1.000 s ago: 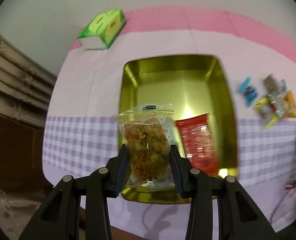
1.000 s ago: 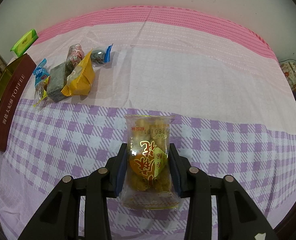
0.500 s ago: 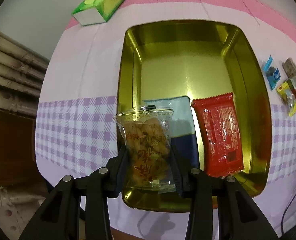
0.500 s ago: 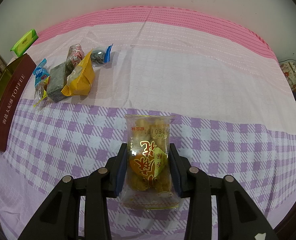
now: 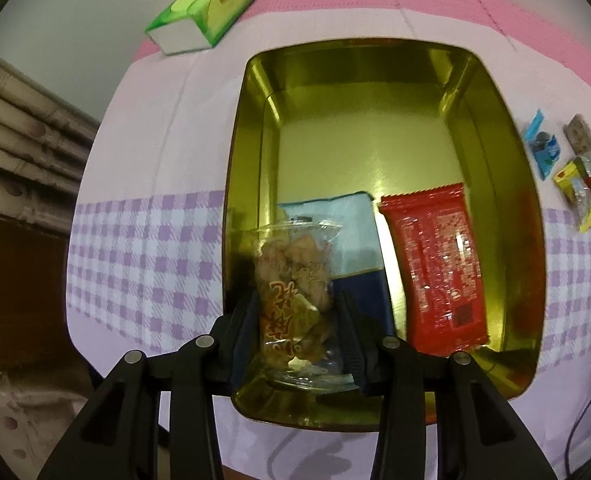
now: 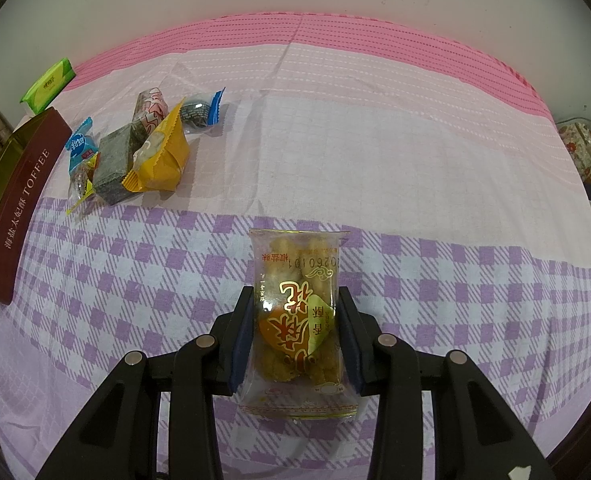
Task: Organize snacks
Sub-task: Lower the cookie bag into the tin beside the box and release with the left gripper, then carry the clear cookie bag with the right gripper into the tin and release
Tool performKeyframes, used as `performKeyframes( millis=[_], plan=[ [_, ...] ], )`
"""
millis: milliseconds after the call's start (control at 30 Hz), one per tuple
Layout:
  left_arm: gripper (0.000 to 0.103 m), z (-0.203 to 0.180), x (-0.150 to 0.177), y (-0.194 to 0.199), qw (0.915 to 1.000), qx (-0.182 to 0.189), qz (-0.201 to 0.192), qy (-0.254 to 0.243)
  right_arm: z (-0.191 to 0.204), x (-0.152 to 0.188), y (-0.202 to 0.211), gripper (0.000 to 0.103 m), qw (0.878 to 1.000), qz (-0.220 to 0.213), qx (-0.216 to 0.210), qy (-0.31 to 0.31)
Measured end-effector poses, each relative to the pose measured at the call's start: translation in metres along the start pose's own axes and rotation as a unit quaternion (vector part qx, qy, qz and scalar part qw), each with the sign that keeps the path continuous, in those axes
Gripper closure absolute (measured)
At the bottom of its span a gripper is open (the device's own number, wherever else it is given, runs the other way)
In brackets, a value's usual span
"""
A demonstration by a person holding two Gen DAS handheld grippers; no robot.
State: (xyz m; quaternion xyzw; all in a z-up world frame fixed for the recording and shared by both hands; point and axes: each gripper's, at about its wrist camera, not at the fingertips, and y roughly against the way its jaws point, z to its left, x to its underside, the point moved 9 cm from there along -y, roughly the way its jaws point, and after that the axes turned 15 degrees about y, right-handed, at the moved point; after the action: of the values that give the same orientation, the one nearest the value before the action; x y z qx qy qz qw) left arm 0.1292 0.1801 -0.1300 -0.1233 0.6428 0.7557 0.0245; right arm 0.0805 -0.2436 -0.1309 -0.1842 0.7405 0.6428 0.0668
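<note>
Inside the near left corner of the gold tin (image 5: 495,184), a clear packet of fried twists (image 5: 295,296) sits between the fingers of the left gripper (image 5: 297,336). The jaws have just been opening, and the packet is between them; the pads look to be at its sides with little or no press, so the grip appears to be letting go. The packet's long axis runs away from the gripper, its crimped top pointing toward the far wall of the tin, parallel to the blue packet (image 5: 347,240) and the red packet (image 5: 435,272) lying just beside it.

To finish this release well, open the jaws fully before lifting, then withdraw straight up so the fingers do not drag the film or knock the neighbouring packets.

The right gripper (image 6: 295,332) is clamped on a second twist packet (image 6: 299,320), held over the checked cloth (image 6: 455,280). Its long axis also runs away from the gripper. More loose snacks (image 6: 135,152) lie well apart, near the tin.
</note>
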Motion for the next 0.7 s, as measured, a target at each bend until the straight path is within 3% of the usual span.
performKeyframes(
  millis=[233, 300, 467, 600, 700],
  plan=[
    [0.054, 0.003, -0.004, 0.025, 0.9988, 0.020, -0.041, 0.018, 0.000, 0.000, 0.000, 0.065, 1.000, 0.003, -0.002, 0.001],
    [0.047, 0.008, -0.006, 0.034, 0.9972, 0.029, -0.058, 0.037, -0.001, 0.001, 0.000, 0.065, 1.000, 0.009, -0.005, 0.000],
    [0.045, 0.022, -0.006, 0.051, 0.9894, 0.057, -0.090, 0.098, -0.002, -0.001, -0.002, 0.065, 1.000, 0.021, -0.008, 0.000],
    [0.036, 0.035, -0.004, 0.058, 0.9840, 0.042, -0.125, 0.120, -0.001, -0.001, -0.003, 0.064, 1.000, 0.025, -0.009, 0.001],
    [0.035, 0.046, -0.003, 0.057, 0.9790, 0.039, -0.142, 0.141, -0.005, -0.001, -0.003, 0.065, 1.000, 0.027, -0.010, -0.001]
  ],
)
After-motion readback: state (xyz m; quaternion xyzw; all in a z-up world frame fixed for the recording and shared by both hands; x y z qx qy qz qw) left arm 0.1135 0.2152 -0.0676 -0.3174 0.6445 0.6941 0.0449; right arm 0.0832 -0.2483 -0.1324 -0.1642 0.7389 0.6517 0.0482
